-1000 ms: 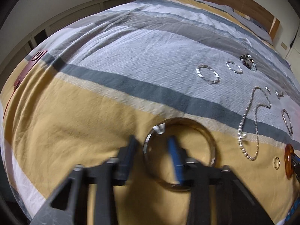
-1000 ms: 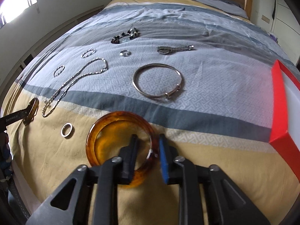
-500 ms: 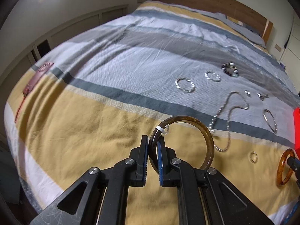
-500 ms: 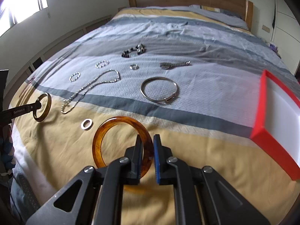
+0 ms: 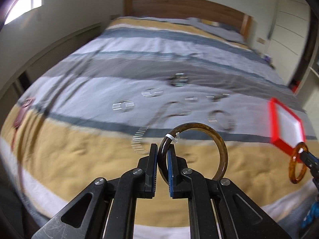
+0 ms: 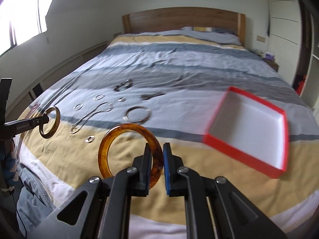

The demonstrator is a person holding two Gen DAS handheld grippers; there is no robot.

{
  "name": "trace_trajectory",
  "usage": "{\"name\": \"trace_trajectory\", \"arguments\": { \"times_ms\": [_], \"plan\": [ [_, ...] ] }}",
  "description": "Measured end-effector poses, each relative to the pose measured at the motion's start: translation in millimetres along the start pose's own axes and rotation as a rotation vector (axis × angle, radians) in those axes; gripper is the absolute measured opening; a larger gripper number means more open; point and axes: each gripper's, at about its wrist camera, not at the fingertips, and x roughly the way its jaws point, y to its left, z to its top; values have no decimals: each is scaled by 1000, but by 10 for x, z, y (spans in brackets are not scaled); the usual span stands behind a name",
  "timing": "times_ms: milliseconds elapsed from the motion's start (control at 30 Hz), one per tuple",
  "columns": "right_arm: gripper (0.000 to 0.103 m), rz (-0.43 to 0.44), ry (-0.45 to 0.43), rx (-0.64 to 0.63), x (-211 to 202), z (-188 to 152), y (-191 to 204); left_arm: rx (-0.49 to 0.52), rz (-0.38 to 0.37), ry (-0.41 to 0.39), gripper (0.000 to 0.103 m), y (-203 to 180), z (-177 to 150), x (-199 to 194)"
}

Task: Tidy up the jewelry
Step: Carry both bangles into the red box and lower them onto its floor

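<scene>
The left gripper is clenched on a dark brown bangle, which stands upright above the yellow band of the striped bedspread. The right gripper pinches an amber bangle by its rim — this ring too is held clear of the bed. Beyond them, on the grey and white stripes, lie a small ring, a chain necklace, a silver bangle and several blurred smaller pieces. To the right rests a red box with a white lining — open. A wooden headboard stands at the far end.
</scene>
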Motion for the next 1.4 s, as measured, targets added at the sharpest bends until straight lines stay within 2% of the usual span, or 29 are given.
{"name": "trace_trajectory", "arguments": {
  "times_ms": [167,400,500,667,867,933,1100,1233,1400],
  "plan": [
    [10,-88,-30,45,-234,56,-640,97,-147,8,9,-892,214,151],
    [10,-219,-37,119,-272,159,-1616,251,-288,30,9,-2211,483,546],
    [10,-247,-31,141,-186,206,-1937,303,-327,56,9,-2681,501,764],
    [10,-252,1,128,77,225,-2258,393,-329,102,9,-3216,444,1117],
    [10,-246,97,53,501,13,-2318,463,-306,170,9,-3435,251,1557],
    [10,-235,125,35,600,-64,-2317,471,-318,186,9,-3469,191,1631],
    [10,-203,154,22,717,-166,-2333,493,-289,204,9,-3471,86,1781],
    [10,-201,196,-33,770,-189,-2299,489,-252,217,11,-3452,78,1812],
    [10,-187,258,-98,821,-178,-2274,416,-174,249,11,-3341,36,1836]
  ]
}}
